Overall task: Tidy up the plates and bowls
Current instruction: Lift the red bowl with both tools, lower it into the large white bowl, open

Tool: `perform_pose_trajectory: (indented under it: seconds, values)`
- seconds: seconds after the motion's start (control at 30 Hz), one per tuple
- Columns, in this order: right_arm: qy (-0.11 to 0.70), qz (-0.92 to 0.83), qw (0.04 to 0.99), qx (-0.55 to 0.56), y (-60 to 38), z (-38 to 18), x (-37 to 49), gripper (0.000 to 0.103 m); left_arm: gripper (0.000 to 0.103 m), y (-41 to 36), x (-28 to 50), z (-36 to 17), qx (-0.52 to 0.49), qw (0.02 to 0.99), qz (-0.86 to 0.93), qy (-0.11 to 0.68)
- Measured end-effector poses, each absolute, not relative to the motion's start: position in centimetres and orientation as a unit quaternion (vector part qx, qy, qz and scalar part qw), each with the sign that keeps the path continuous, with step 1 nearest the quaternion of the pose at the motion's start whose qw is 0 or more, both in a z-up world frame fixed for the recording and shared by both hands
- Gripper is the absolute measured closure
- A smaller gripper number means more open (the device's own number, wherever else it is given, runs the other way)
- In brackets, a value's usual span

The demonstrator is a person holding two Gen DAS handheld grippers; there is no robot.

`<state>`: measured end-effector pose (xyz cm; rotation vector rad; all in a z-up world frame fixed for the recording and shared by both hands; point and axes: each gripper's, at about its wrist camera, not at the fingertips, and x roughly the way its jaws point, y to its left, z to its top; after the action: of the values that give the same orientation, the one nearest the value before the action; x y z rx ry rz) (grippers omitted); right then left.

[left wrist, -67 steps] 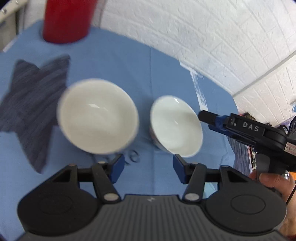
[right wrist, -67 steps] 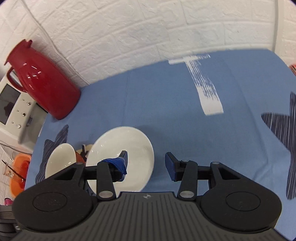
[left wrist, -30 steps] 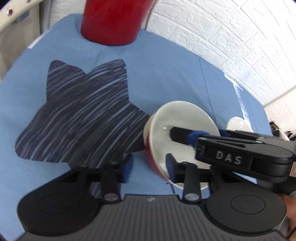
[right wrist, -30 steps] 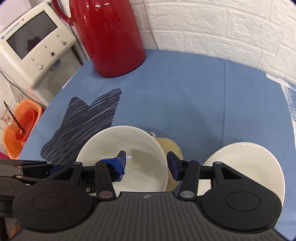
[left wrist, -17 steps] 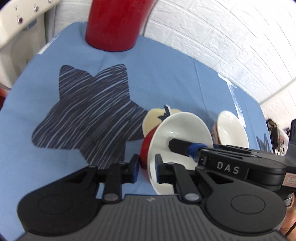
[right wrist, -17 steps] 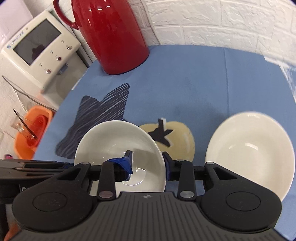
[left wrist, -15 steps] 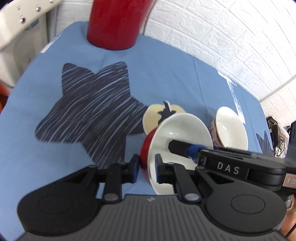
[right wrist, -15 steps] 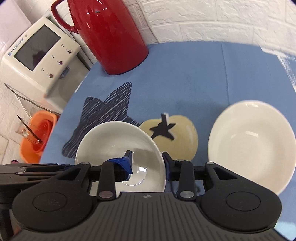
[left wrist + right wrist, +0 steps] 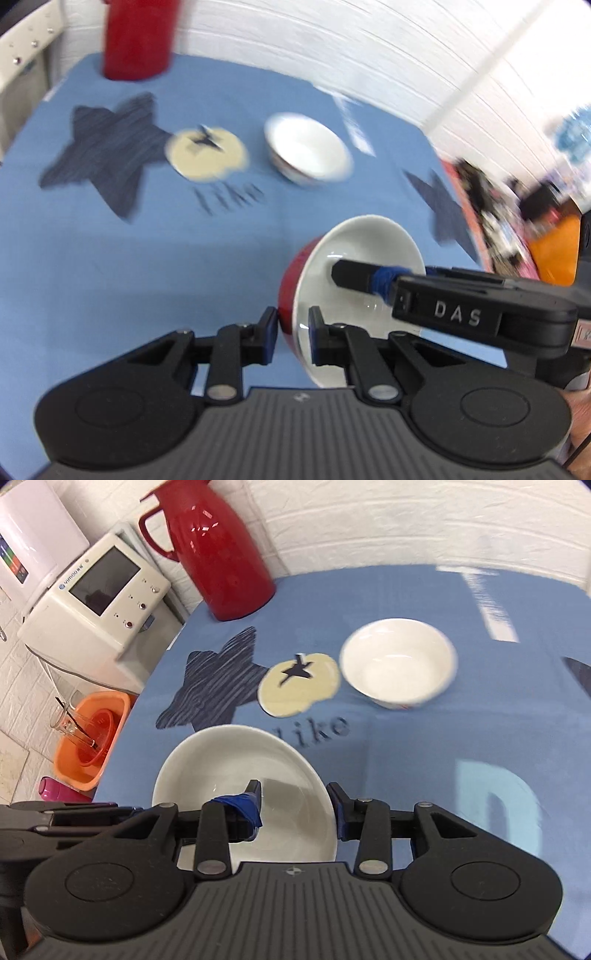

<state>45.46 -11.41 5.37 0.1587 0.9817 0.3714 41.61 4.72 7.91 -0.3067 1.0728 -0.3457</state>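
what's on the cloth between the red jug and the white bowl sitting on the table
In the right wrist view, only bare blue tablecloth lies between the red jug and the white bowl.

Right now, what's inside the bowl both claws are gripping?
Inside the red-sided bowl: only one finger of the right claw and one of the left claw, each pinching the rim. No food shows; the fingers cover part of its floor.
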Motion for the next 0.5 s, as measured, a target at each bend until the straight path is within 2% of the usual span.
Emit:
perform_pose_trajectory:
  seconds: [0.33, 0.5]
  values:
    - [0.462, 0.108, 0.875, 0.096, -19.1, 5.4, 30.3, 0.077, 0.096, -3.0, 30.4, 4.7, -0.121, 0.791, -0.221, 0.558]
    - [0.471, 0.095, 0.871, 0.098, -20.2, 3.6, 26.8, 0.076, 0.096, -4.0, 28.4, 2.3, -0.107, 0.776, -0.21, 0.585]
